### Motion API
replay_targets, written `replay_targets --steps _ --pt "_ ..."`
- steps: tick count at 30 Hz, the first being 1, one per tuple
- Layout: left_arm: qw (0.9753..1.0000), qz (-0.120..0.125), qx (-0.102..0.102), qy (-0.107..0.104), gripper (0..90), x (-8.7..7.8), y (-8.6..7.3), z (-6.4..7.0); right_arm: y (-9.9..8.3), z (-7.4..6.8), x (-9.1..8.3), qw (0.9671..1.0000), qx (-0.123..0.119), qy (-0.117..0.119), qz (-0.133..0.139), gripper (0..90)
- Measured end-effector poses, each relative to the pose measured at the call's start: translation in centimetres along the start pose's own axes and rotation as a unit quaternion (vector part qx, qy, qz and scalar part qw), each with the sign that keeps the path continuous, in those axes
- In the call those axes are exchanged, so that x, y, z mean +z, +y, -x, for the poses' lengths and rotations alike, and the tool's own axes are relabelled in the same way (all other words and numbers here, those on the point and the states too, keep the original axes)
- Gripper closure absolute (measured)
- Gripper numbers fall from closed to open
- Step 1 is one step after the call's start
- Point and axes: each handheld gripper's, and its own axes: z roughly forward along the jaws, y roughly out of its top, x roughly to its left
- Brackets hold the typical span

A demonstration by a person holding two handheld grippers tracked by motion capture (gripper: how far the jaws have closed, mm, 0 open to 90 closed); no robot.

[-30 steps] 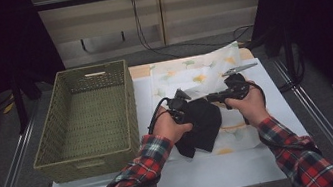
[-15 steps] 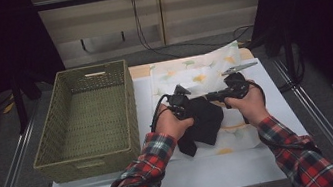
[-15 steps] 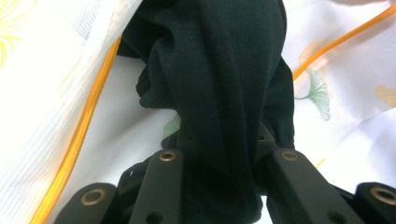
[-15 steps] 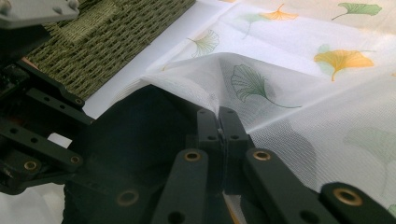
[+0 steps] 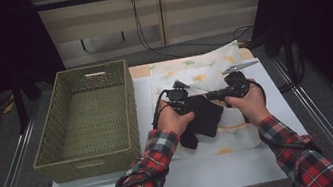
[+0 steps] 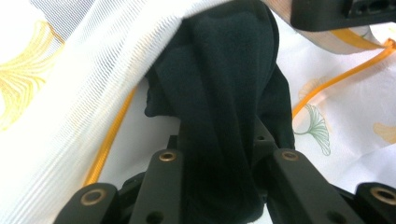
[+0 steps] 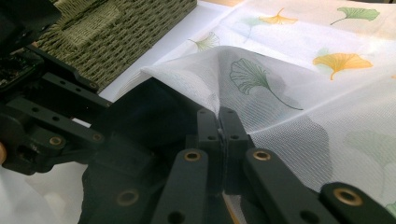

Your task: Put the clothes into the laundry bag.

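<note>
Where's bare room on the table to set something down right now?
Free: the white tabletop strip along the near edge, in front of the wicker basket and mesh bag; the basket's inside too. Crowded: mid-table, where left gripper and right gripper work the black cloth on the bag.

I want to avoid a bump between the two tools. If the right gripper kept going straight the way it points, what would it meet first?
Probably the left gripper. The right gripper, shut on the mesh bag, points across the dark cloth toward it, with the basket beyond. Depth is hard to judge.
</note>
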Motion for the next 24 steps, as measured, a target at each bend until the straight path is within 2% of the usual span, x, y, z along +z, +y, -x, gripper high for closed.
replay_targets --steps 1,3,8,10,11,12,15,16,19,20,24 --pt "1.0000 0.003 -0.003 -0.002 73.5 0.1 0.0 -0.1 0.0 0.0 0.0 1.0000 -0.001 0.000 0.000 89.8" --pt "0.9999 0.000 0.008 0.007 73.5 0.1 0.1 -0.2 0.0 0.0 0.0 1.0000 -0.001 0.000 0.000 89.8" --pt "0.9999 -0.006 0.004 -0.007 72.2 0.5 -0.1 -0.6 0.0 -0.1 0.0 1.0000 -0.002 0.000 -0.001 89.8" --pt "0.9999 -0.008 0.004 -0.007 70.7 0.8 -0.3 -0.6 0.0 -0.1 0.0 1.0000 -0.003 0.000 -0.001 89.8" --pt "0.9999 -0.013 0.009 -0.008 69.4 0.9 -0.3 -0.6 0.0 -0.2 0.0 1.0000 -0.003 0.001 -0.002 89.8" --pt "0.9999 -0.011 0.004 -0.011 66.6 1.0 -0.4 -0.6 -0.1 -0.2 0.0 1.0000 -0.002 0.001 -0.002 89.8" --pt "0.9998 -0.013 0.011 -0.005 59.5 0.8 -0.5 -0.7 -0.2 -0.2 0.1 1.0000 -0.003 0.001 -0.003 89.7" --pt "0.9999 -0.013 0.006 -0.010 55.7 0.7 -0.5 -0.8 -0.3 -0.1 0.1 1.0000 -0.003 0.002 -0.004 89.8" --pt "0.9998 -0.014 0.015 -0.001 48.5 0.0 -0.6 -1.1 -0.5 0.0 0.2 1.0000 -0.002 0.001 -0.004 89.7" --pt "0.9997 -0.015 0.021 0.001 47.0 -0.2 -0.7 -1.2 -0.6 0.0 0.2 1.0000 -0.001 0.002 -0.004 89.8" --pt "0.9995 -0.028 0.016 -0.005 43.5 -0.7 -1.2 -1.4 -0.7 0.1 0.3 1.0000 -0.004 0.001 -0.005 89.8"
